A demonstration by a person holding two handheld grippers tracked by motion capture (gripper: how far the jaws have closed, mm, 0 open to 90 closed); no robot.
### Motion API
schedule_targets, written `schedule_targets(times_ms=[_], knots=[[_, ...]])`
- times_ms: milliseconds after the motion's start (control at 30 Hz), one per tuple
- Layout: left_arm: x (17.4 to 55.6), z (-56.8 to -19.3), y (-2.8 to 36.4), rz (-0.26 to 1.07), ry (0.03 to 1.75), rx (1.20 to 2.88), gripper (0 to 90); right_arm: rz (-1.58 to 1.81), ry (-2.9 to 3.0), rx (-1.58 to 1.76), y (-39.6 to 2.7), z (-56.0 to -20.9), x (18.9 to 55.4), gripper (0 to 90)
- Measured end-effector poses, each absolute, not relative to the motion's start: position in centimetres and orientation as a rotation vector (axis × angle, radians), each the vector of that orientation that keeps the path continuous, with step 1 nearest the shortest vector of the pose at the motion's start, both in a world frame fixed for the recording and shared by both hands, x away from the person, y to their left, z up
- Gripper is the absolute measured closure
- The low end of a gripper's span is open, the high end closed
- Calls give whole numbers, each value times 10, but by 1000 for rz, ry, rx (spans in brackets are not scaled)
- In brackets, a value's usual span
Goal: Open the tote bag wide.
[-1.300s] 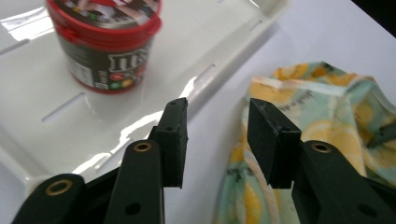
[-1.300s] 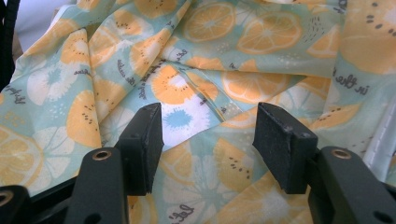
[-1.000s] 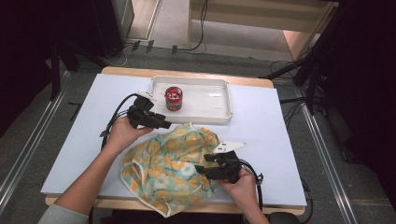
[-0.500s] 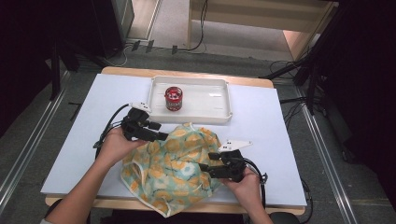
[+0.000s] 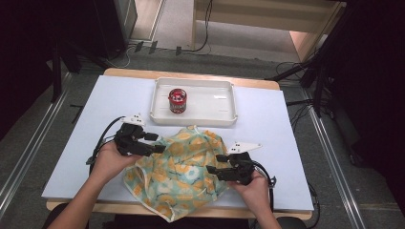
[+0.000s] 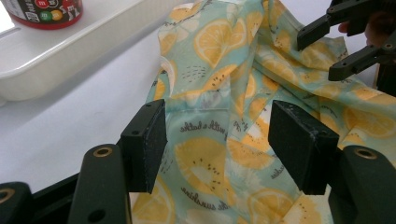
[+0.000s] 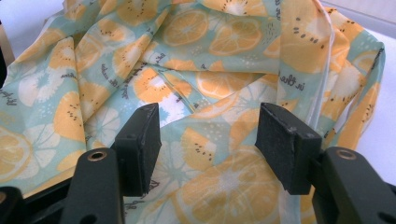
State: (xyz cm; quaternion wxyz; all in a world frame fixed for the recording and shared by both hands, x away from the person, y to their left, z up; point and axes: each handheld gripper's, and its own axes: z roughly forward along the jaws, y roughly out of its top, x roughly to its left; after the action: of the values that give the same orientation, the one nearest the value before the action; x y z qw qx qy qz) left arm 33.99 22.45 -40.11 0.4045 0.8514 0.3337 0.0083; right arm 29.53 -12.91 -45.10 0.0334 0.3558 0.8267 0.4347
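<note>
a white table top [image 5: 86, 143] on a pale wooden frame stands on a grey floor, with metal rails running along both sides, black cables trailing behind it and dark gear at the edges of the room. at the far side of the table sits a white tray [image 5: 224, 102] with a red can [image 5: 177, 100] upright in its left part.

the citrus-print cloth [image 5: 184, 171] lies crumpled on the near middle of the table, its near edge hanging over the table's front. the left gripper [image 5: 152, 143] hovers at the cloth's left edge; its jaws have just been opening and stand apart with cloth beneath them, the pads pressing on nothing. the right gripper [image 5: 215, 164] rests over the cloth's right part, jaws likewise spread and clear of the fabric.

in the left gripper view the cloth [image 6: 219, 140] carries small cursive lines, of which "with a" and "sunshine" seem readable; in the right gripper view the cloth [image 7: 205, 79] shows "in the". the can [image 6: 44, 11] there bears coloured round sweets with an "m", its top cut off by the frame. the rest of the script is too creased to read.
</note>
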Motion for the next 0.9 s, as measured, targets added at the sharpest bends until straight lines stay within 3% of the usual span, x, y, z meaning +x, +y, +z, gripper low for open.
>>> schedule_targets(times_ms=[900], knots=[[337,-407,236,15,866,2125,361,1334,2553,1098,-128,-452,296,400]])
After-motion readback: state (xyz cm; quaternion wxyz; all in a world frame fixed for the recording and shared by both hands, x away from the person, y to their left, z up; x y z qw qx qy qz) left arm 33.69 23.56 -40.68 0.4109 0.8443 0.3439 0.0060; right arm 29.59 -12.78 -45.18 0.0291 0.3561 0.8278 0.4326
